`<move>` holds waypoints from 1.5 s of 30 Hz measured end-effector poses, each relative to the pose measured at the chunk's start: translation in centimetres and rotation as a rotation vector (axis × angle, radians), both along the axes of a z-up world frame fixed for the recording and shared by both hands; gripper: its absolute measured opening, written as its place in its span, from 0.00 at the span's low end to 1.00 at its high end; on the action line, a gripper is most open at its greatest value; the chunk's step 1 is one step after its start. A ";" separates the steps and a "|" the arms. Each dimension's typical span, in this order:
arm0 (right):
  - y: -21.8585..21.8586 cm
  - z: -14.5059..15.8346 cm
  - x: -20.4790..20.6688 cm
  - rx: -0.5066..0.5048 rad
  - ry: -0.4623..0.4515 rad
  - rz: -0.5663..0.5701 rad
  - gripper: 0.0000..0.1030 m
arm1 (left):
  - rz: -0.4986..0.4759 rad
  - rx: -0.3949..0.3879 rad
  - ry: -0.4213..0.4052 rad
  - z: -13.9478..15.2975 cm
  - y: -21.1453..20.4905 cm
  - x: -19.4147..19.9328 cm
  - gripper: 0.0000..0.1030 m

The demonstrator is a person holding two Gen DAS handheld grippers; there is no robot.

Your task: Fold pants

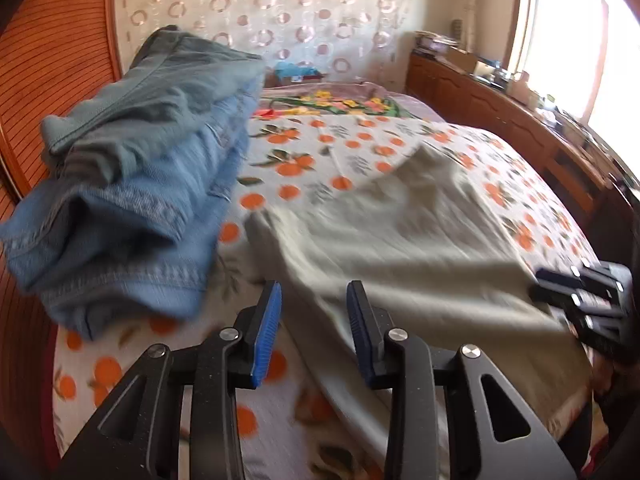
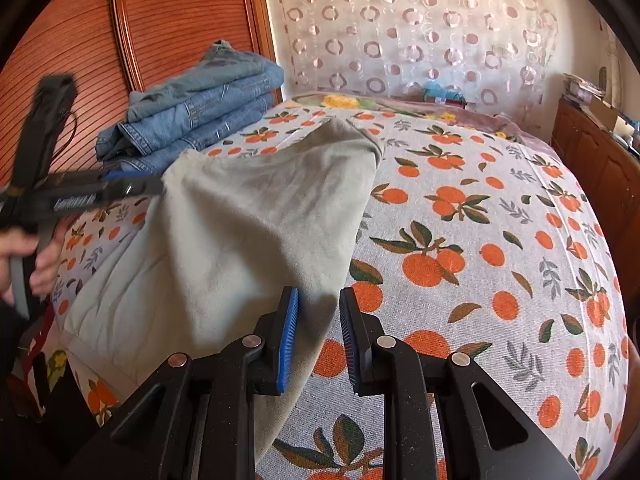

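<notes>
pale grey-green pants (image 2: 256, 220) lie spread on the bed (image 2: 500, 240), on a bedspread printed with oranges and leaves, one end running toward the far side and the near edge draped over the bed's front. left gripper (image 1: 314, 322) has its jaws apart with nothing between the blue pads (image 1: 266, 332); it sits over the near edge of the pants, pads not pressing on the cloth. from the right wrist view the left gripper (image 2: 132, 186) shows at the left edge of the pants, held by a hand (image 2: 36, 256); that view is blurred. right gripper (image 2: 318, 338) has a narrow gap between its jaws, the right edge of the pants lies under and between the fingers, but no visible pinch on the fabric. from the left wrist view the right gripper (image 1: 576, 292) sits at the right corner of the pants; contact there is too blurred to tell. a stack of folded jeans (image 1: 132, 184) sits at the far left by the wooden headboard (image 2: 160, 20), just beside the pants. a wooden cabinet (image 1: 520, 120) runs along the right side.
</notes>
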State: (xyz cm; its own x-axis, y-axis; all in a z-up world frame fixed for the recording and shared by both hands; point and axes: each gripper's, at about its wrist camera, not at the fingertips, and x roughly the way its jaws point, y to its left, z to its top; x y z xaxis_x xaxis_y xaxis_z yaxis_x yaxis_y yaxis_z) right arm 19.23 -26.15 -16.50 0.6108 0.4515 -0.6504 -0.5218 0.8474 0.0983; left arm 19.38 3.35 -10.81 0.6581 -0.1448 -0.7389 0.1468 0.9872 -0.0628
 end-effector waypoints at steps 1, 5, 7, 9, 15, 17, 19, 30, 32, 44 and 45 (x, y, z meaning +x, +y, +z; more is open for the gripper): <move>-0.1 0.0 0.0 -0.005 0.005 0.000 0.21 | -0.014 -0.004 0.003 -0.1 -0.4 -0.8 0.35; -0.1 0.4 -1.1 -0.027 0.018 -0.006 0.21 | -0.051 -0.004 0.016 -0.6 -1.6 -3.2 0.36; -0.1 1.0 -2.2 -0.005 0.015 0.008 0.21 | -0.065 -0.018 0.021 -0.9 -2.0 -4.4 0.36; -0.1 1.4 -3.4 0.009 0.011 0.033 0.22 | -0.079 -0.026 0.028 -1.1 -2.4 -5.3 0.36; -1.1 0.9 -6.8 0.020 0.034 0.051 0.24 | -0.099 -0.027 0.051 -1.8 -3.1 -7.1 0.36; -1.6 0.5 -7.4 0.019 0.050 0.037 0.24 | -0.101 -0.009 0.055 -2.1 -3.3 -7.4 0.36; -1.9 0.2 -8.1 0.012 0.064 0.033 0.24 | -0.099 0.002 0.046 -2.2 -3.2 -7.7 0.36; -4.7 1.5 -11.5 0.000 0.026 -0.003 0.24 | -0.093 -0.010 0.031 -2.5 -2.7 -8.2 0.38; -4.9 1.2 -11.6 -0.007 0.041 -0.004 0.24 | -0.093 -0.008 0.026 -2.5 -2.7 -8.3 0.38; -2.9 1.0 -11.1 -0.012 0.038 0.031 0.24 | -0.087 -0.003 0.013 -2.5 -2.7 -8.6 0.39; -2.9 1.0 -11.1 -0.014 0.032 0.033 0.24 | -0.087 -0.003 0.013 -2.6 -2.7 -8.6 0.39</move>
